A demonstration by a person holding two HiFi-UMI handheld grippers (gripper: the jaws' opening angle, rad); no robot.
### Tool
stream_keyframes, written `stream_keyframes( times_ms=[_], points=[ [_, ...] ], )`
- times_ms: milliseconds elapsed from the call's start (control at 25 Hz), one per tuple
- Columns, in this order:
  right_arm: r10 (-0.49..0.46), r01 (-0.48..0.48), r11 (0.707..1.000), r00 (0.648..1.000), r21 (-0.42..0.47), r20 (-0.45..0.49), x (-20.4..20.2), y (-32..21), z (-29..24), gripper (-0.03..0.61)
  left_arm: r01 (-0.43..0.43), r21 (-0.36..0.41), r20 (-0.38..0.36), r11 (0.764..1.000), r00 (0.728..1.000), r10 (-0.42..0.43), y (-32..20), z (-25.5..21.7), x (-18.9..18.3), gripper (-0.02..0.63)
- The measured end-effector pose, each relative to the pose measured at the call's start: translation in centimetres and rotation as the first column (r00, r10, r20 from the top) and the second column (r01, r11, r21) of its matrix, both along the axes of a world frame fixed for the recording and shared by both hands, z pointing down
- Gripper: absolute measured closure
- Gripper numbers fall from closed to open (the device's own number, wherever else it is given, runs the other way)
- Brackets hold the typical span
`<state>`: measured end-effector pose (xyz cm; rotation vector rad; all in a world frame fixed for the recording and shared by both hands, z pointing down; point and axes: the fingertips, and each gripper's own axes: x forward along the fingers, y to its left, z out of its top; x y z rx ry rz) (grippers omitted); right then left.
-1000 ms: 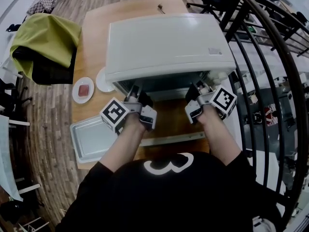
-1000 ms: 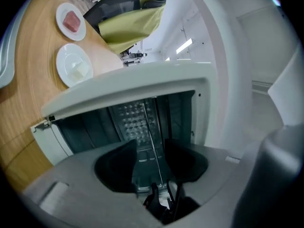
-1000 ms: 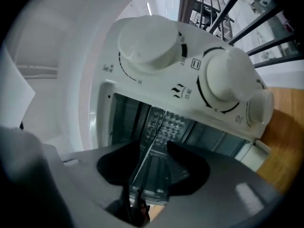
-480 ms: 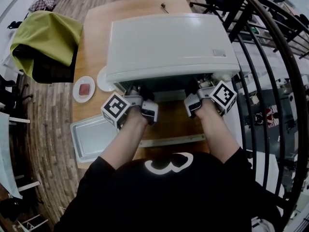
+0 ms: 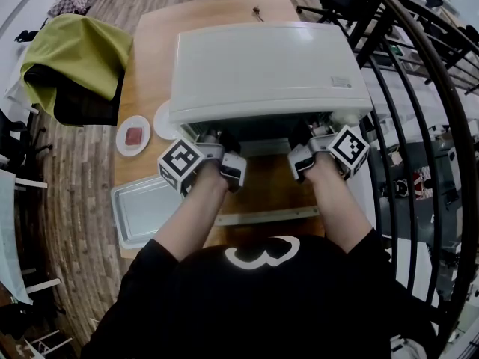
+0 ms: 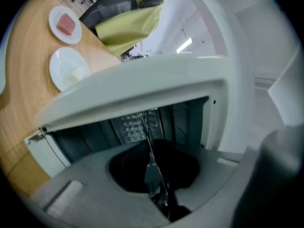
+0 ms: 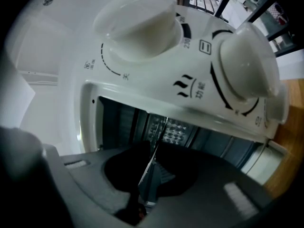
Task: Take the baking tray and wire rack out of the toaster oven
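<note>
A white toaster oven (image 5: 262,58) stands on the wooden table with its door (image 5: 266,200) folded down flat. Both grippers reach level into its mouth. My left gripper (image 5: 212,139) (image 6: 151,163) is closing, its jaws nearly together on a thin wire of the wire rack (image 6: 145,127), which runs back into the dark cavity. My right gripper (image 5: 309,136) (image 7: 151,167) is closing the same way on the wire rack (image 7: 159,139) at the right side. The baking tray (image 5: 146,212) lies on the table to the left of the door.
Two small plates (image 5: 132,135) (image 5: 163,122) sit left of the oven, one with a pink piece on it. The oven's white knobs (image 7: 137,18) (image 7: 247,65) are above my right gripper. A green cloth (image 5: 75,58) hangs over a chair at left. A black railing (image 5: 419,126) curves along the right.
Both grippers have edged a little deeper under the oven's front, so less of their fingers shows. The tray, plates and oven have not moved.
</note>
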<state>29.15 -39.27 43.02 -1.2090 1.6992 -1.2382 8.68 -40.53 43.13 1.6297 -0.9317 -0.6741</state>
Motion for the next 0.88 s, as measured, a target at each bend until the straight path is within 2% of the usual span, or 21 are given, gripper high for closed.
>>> stream_keyframes(
  times_ms=[880],
  points=[
    [0.031,-0.031,0.999,0.999,-0.012,0.014,-0.2,6.6,0.5,0.545,-0.059,-0.028,-0.012,0.998,0.998,0.059,6.0,0.1,-0.5,0.580]
  ],
)
